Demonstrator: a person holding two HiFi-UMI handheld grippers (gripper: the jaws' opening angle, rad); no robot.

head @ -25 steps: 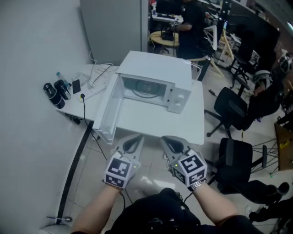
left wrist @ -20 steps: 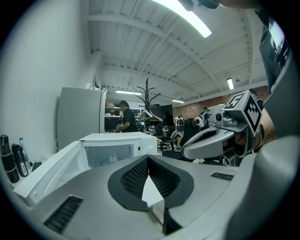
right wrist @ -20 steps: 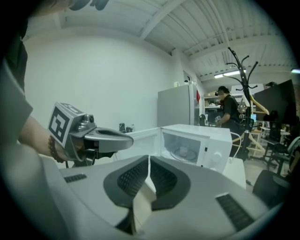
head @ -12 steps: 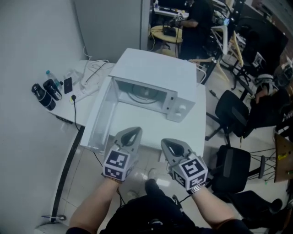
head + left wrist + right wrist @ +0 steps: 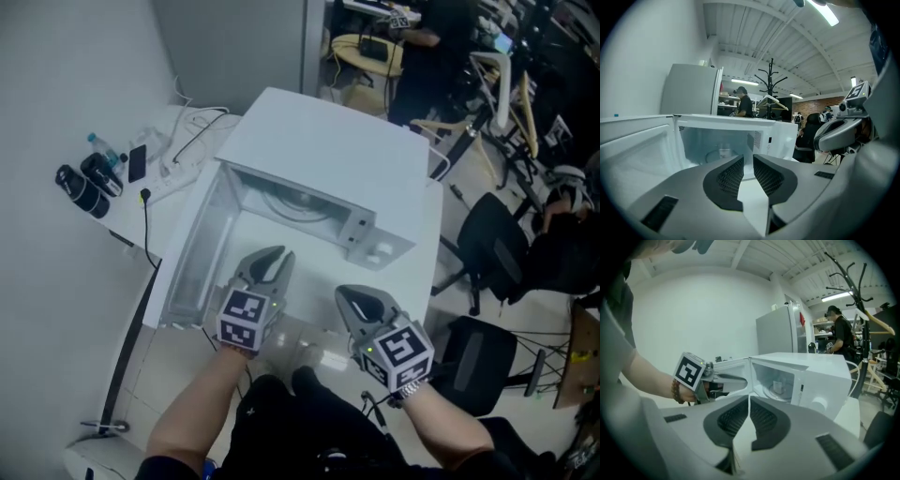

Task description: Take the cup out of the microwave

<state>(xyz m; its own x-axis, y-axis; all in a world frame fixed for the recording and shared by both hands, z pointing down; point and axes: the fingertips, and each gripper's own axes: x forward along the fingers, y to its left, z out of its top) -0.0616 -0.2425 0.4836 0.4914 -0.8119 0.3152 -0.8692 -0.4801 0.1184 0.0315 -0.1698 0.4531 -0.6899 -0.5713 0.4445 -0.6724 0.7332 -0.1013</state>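
Note:
The white microwave [image 5: 319, 150] stands on a white table with its door [image 5: 192, 253] swung open to the left. In the left gripper view a small pale cup [image 5: 724, 152] sits on the turntable inside, and the cup [image 5: 778, 386] also shows in the right gripper view. From the head view the cup is hidden in the cavity. My left gripper [image 5: 275, 255] hovers before the open cavity, jaws opening with a narrow gap [image 5: 748, 160] and nothing between them. My right gripper [image 5: 361, 298] hangs beside it, lower right, jaws shut and empty [image 5: 749, 401].
Dark bottles and a phone [image 5: 94, 173] lie on the table's left end with white cables [image 5: 192, 131]. Office chairs [image 5: 487, 225] stand right of the table. A person [image 5: 743, 105] works at a desk behind, next to a coat rack [image 5: 771, 79] and a grey cabinet [image 5: 691, 89].
Both grippers have moved forward, from below the table's front edge to in front of the open microwave. The left jaws have parted a little.

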